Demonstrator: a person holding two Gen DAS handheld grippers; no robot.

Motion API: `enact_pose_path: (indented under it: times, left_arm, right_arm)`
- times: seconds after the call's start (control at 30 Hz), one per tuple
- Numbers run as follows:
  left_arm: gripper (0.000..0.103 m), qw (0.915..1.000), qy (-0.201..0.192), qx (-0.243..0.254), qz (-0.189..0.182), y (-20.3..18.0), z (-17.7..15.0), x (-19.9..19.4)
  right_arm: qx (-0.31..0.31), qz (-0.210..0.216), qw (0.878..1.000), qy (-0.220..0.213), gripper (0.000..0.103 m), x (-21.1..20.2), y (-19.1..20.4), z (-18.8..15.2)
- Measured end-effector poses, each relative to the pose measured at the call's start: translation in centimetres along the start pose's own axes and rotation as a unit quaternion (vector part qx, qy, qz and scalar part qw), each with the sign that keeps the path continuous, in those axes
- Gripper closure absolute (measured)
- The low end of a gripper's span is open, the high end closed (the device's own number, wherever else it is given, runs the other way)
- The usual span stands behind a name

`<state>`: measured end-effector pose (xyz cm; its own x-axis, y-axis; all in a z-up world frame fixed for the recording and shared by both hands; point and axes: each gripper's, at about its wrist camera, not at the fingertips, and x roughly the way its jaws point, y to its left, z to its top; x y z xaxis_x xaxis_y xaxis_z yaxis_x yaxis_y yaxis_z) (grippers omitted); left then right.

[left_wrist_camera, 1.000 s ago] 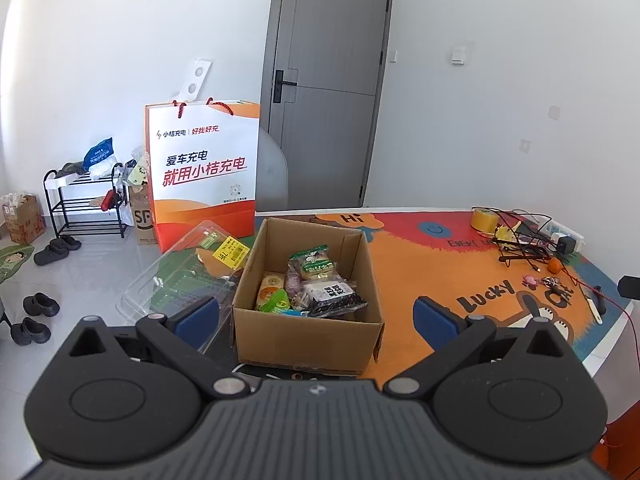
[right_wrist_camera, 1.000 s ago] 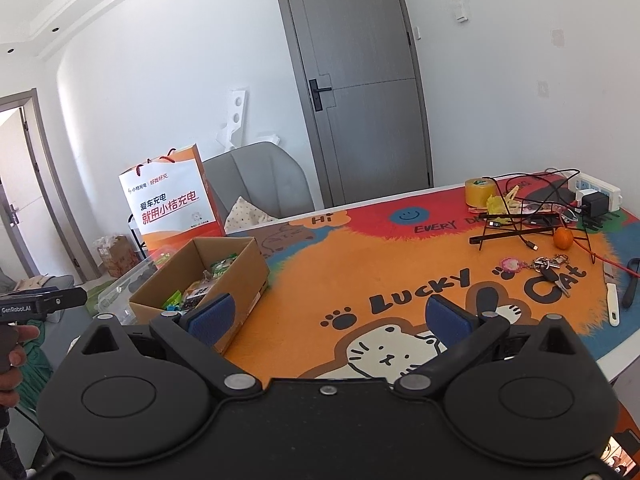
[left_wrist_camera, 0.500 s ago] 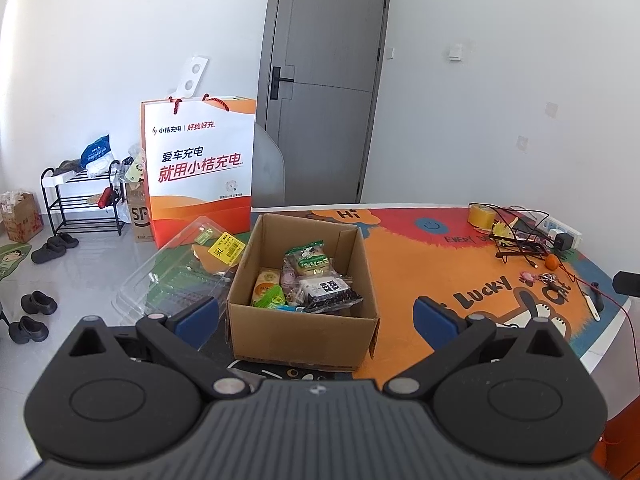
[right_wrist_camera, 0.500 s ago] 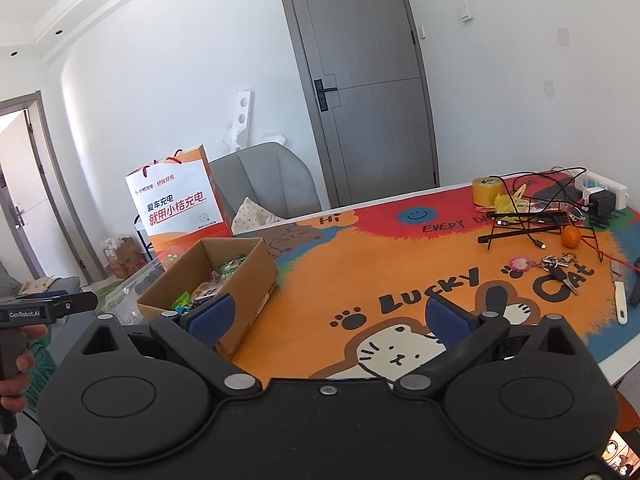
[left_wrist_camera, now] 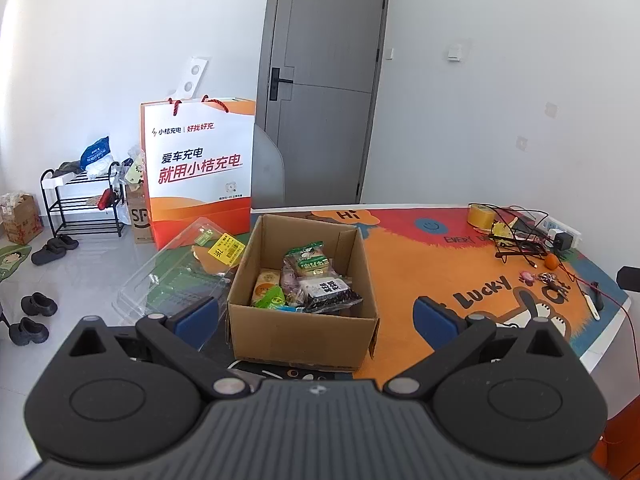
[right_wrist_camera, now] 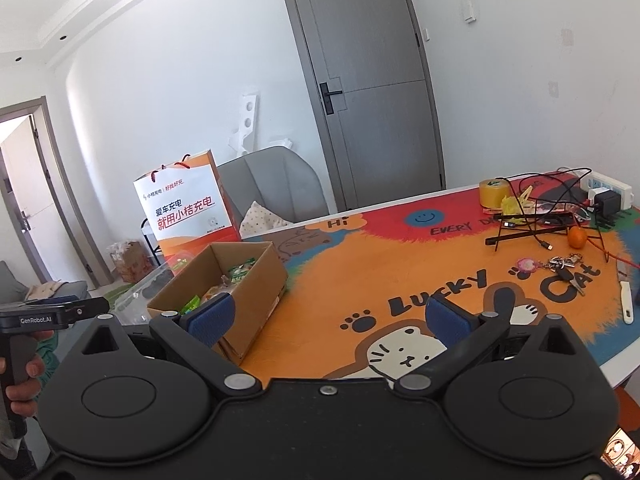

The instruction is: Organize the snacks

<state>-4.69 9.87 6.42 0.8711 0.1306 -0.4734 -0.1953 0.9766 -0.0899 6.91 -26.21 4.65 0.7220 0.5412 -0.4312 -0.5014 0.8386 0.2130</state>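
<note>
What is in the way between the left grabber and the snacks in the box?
Only the box's own wall. The left gripper hangs open in front of the cardboard box, and the snacks lie inside behind its near side. The top is open and nothing covers them, so they could likely be reached from above.

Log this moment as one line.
left tool: open, facing box | right tool: open, over mat | snacks: in box
</note>
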Motion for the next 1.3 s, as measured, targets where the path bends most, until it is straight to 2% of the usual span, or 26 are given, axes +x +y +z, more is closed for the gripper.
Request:
enact_pose_path:
  times: [0.67,0.77,1.3]
  left_arm:
    - [0.000,1.0000,0.004,-0.004,-0.004,-0.03,-0.06,0.13]
    - [0.000,0.9999,0.005,-0.009,-0.008,0.02,-0.01,0.20]
    - [0.000,0.9999,0.008,-0.008,-0.009,0.11,-0.08,0.26]
  right_arm:
    - [-0.004,-0.006,1.000,0.008,0.000,0.53,0.46,-0.27]
    - [-0.005,-0.022,1.000,0.002,0.000,0.51,0.53,-0.16]
    - [-0.008,-0.018,1.000,0.009,0.000,0.77,0.71,-0.34]
